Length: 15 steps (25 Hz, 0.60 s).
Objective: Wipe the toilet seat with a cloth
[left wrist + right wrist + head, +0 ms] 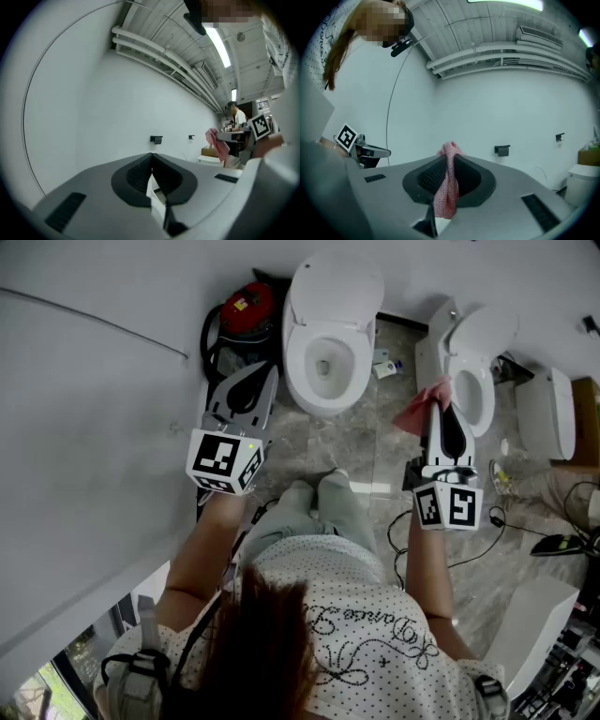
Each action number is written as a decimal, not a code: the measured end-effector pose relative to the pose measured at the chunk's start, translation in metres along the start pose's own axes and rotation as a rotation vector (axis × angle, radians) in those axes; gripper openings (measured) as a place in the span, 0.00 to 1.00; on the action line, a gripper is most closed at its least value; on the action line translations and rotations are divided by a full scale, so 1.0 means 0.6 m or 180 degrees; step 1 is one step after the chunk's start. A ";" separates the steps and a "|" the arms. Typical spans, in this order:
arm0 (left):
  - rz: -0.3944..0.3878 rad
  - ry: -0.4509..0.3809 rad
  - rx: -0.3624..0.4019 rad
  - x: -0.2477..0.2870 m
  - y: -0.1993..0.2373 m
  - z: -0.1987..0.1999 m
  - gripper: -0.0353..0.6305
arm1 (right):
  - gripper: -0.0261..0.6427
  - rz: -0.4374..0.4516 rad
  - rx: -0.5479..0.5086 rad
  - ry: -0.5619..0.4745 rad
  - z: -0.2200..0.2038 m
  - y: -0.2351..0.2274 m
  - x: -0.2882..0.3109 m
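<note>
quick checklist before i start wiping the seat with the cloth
1. Cloth gripped: pink cloth is pinched between the right gripper's jaws. ok
2. Left gripper free: jaws together, nothing between them. ok
3. Lid out of the way: the right toilet by the cloth has its lid raised. ok
4. Cloth on the seat: the left gripper view shows it hanging in the air above the toilet. not ok
5. Where the seat needs wiping: no dirt can be made out. cannot tell
</note>
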<state>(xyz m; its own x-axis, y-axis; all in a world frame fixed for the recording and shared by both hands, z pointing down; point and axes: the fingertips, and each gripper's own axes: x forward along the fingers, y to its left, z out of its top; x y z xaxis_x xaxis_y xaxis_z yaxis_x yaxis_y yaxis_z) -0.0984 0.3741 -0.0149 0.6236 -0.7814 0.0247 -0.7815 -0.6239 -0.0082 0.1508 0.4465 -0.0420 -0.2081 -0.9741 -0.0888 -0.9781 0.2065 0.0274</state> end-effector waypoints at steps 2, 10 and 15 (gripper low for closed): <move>-0.0002 0.0000 0.0006 0.001 0.000 0.001 0.06 | 0.13 0.0004 0.0017 -0.0002 -0.002 0.001 0.001; 0.0027 0.0004 -0.0001 -0.011 0.010 -0.002 0.06 | 0.13 0.0003 0.0290 -0.0222 0.014 0.003 -0.003; 0.0042 0.0044 -0.0024 -0.010 0.015 -0.009 0.06 | 0.13 0.0020 0.0293 -0.0208 0.012 0.004 0.005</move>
<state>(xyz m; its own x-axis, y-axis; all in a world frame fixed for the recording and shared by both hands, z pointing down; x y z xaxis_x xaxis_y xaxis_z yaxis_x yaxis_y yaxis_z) -0.1094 0.3730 -0.0100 0.6128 -0.7893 0.0384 -0.7899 -0.6133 -0.0011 0.1478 0.4449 -0.0496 -0.2115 -0.9652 -0.1538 -0.9727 0.2232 -0.0630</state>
